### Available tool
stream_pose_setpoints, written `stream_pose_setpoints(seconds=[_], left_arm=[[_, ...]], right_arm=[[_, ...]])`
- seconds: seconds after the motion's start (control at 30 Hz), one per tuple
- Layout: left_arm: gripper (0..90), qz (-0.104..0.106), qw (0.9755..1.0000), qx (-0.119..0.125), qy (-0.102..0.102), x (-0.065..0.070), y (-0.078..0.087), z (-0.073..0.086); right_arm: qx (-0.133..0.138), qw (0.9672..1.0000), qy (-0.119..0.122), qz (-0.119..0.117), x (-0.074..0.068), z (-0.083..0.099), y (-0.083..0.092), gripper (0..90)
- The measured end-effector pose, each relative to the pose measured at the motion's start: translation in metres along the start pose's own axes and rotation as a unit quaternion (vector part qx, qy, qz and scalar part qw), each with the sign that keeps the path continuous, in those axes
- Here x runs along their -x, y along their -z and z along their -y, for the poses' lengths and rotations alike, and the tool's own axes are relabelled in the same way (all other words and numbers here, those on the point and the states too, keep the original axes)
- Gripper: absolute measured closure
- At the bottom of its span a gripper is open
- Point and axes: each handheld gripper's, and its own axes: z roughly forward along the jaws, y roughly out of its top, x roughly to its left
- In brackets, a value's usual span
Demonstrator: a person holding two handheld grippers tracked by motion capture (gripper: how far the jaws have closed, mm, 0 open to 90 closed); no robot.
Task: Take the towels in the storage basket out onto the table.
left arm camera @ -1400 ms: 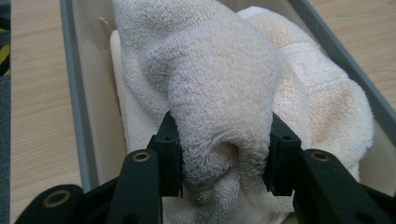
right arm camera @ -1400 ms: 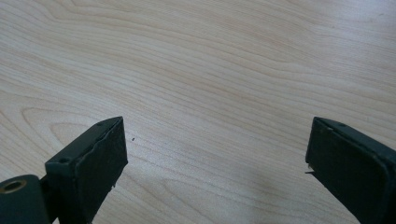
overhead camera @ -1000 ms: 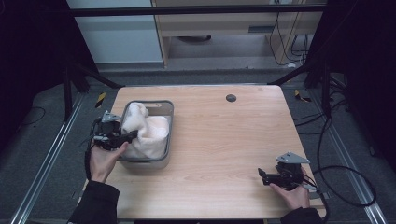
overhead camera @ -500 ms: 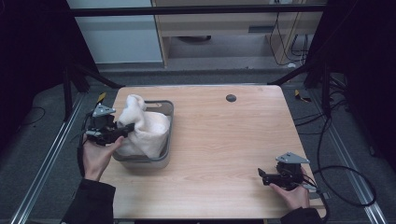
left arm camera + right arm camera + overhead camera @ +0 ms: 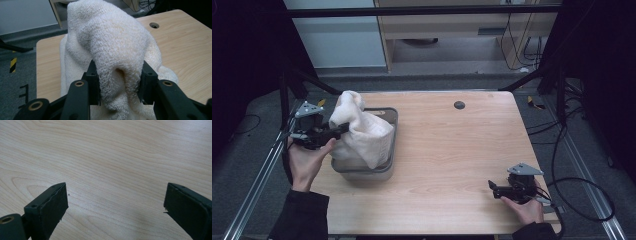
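The towel is what I'm working with: a cream terry cloth bunched into a tall lump, its upper part lifted clear above the grey bin while its lower folds hang down into it. The bin sits at the left end of the wooden table, near the edge on my side.

My left gripper comes at the towel from the left, roughly level, and has a thick fold of it pinched between its jaws. In the left gripper view the towel swells up and over the left gripper, and both black pads press into the cloth from either side, so the hold looks firm. The rest of the cloth spills below and behind the jaws. I read the towel's bottom as resting inside the bin, though the folds hide the bin's floor and I can't be sure how much touches it.

My right gripper is well apart from all this, low over the table's near right corner, pointing left. Its own view shows the right gripper with jaws spread wide over bare wood, nothing between them.

A small dark round hole sits in the tabletop near the far edge.
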Motion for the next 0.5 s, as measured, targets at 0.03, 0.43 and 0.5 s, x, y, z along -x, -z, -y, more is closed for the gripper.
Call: stream_pose_setpoints(seconds=[0.03, 0.43, 0.5], left_arm=[[60.8, 0.0, 1.0, 0.0, 0.0, 0.0, 0.0, 0.0], [60.8, 0.002, 0.9999, 0.016, 0.0, 0.0, 0.016, -0.018], [60.8, 0.003, 0.9998, 0.018, 0.0, 0.0, 0.017, -0.019]], right_arm=[[0.0, 1.0, 0.0, 0.0, 0.0, 0.0, 0.0, 5.4], [-0.001, 1.0, -0.001, 0.0, 0.0, 0.0, 0.0, 5.4], [0.0, 1.0, -0.001, 0.0, 0.0, 0.0, 0.0, 5.4]])
